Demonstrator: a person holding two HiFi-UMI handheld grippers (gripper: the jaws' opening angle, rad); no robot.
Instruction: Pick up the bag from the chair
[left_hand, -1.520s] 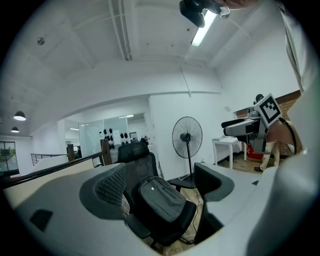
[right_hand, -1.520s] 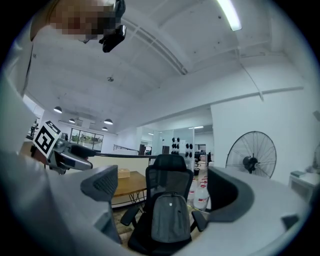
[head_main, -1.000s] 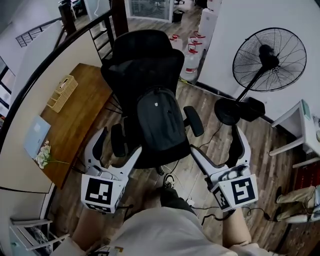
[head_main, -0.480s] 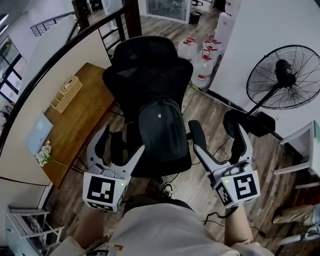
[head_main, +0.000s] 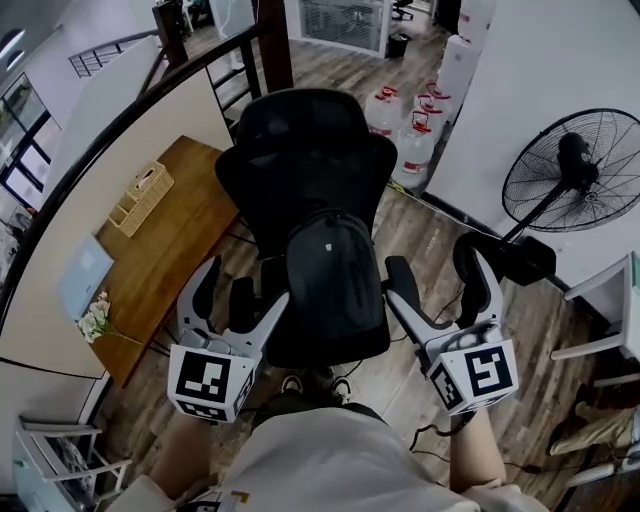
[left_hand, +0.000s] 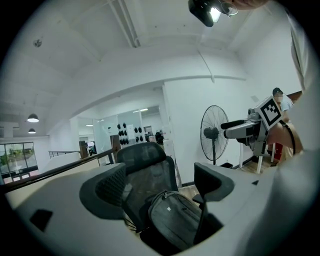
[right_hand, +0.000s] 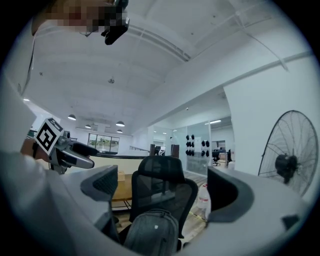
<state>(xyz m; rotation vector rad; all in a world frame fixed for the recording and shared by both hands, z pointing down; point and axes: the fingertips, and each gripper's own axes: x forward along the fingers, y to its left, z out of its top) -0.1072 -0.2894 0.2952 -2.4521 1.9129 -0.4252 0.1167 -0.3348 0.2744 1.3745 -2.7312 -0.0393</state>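
The bag (head_main: 335, 275) leans on the seat of the chair (head_main: 305, 150), at twelve o'clock from the person. The left gripper (head_main: 245, 287) at its eight o'clock and the right gripper (head_main: 432, 280) at its four both gape, empty. A nudge may swivel the chair, carrying the bag off line.

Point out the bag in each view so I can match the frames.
Head view: bag at centre, leaning on the chair backrest.
Left gripper view: bag low centre, between the jaws.
Right gripper view: bag bottom centre, between the jaws.
Shared landmark: standing fan, right of the chair in all three.
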